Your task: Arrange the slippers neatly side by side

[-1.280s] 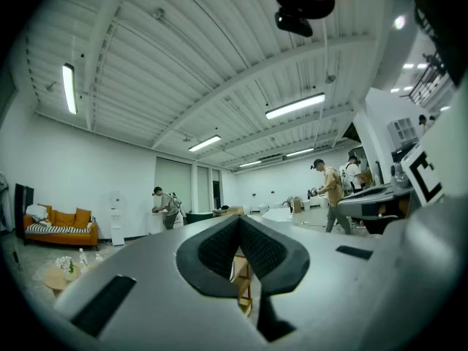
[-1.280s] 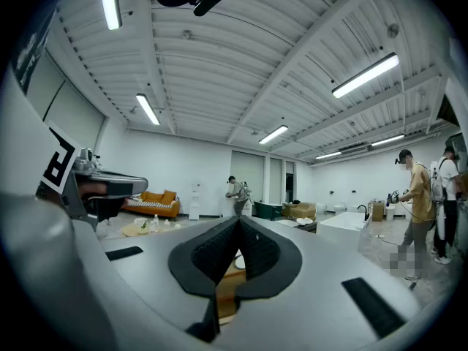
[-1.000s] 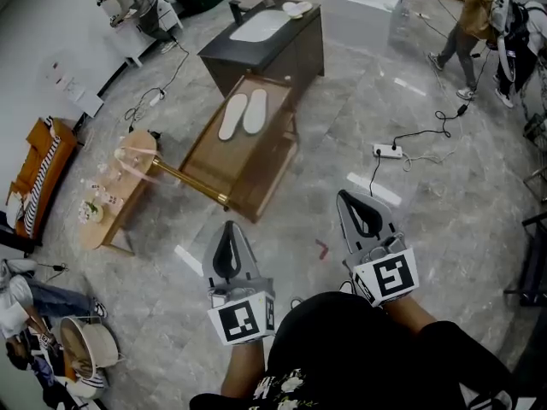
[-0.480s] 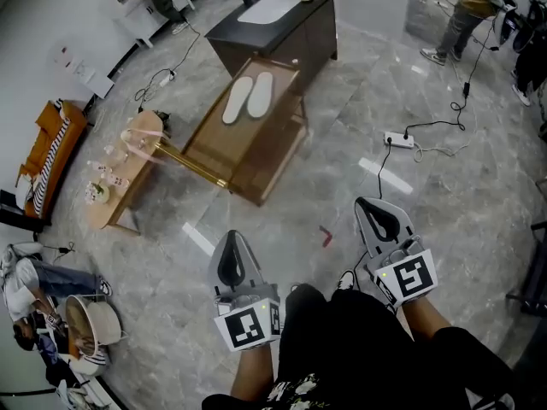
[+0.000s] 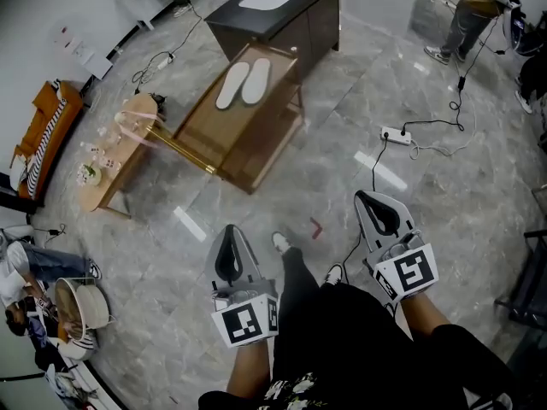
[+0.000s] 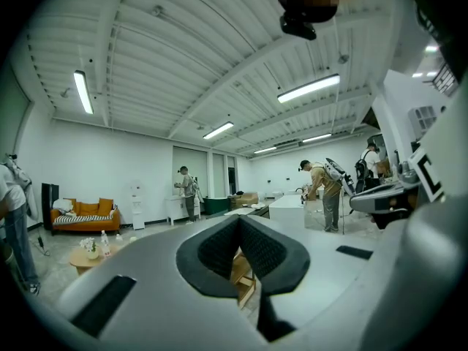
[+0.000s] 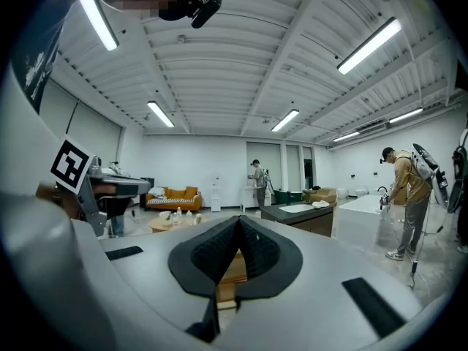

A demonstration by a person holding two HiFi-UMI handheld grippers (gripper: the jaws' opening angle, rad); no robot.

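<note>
Standing back from the wooden table [image 5: 256,148], the person holds both grippers low in the head view, and the table now sits higher in that view than a moment ago. The dark sink cabinet [image 5: 299,24] behind the table has slid up to the top edge. A leg and shoe [image 5: 280,243] now show on the near side of the table, between the grippers, where none showed before.

Two white slippers [image 5: 244,84] lie side by side on the far end of the table, soles flat and close together, unchanged.

Two grippers are in view. The left gripper [image 5: 229,233] and the right gripper [image 5: 369,202] are both well short of the table, each with its jaws pressed together on nothing, as each gripper view confirms.

One round side table [image 5: 111,165] stands left of the wooden table, and one orange sofa [image 5: 47,139] further left. One power strip [image 5: 395,133] lies on the floor to the wooden table's right. One other person [image 5: 466,11] stands far right of the table.
</note>
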